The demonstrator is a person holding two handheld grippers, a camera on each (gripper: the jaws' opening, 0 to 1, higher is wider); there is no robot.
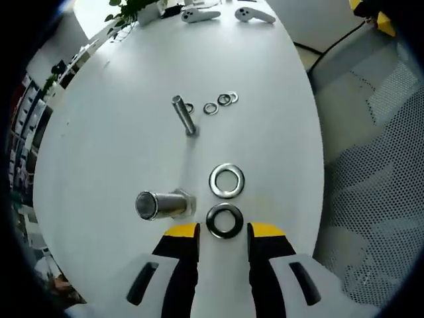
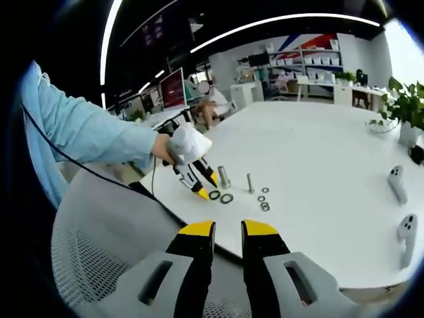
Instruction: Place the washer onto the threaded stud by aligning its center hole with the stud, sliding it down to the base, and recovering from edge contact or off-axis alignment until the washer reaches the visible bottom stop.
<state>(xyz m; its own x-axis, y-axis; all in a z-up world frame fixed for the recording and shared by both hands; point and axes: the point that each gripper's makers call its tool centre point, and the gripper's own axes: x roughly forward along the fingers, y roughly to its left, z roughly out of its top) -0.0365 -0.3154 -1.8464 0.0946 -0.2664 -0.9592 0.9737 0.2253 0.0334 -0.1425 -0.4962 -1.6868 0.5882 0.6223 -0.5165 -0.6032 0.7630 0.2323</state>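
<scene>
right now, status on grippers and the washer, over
Left gripper open, straddling the dark washer on the table. Right gripper open, held back off the table. Large stud bare, path unobstructed.

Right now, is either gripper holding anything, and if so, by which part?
Nothing is held. The left gripper is open, its tips flanking the dark washer without gripping it; the right gripper is open and empty.
</scene>
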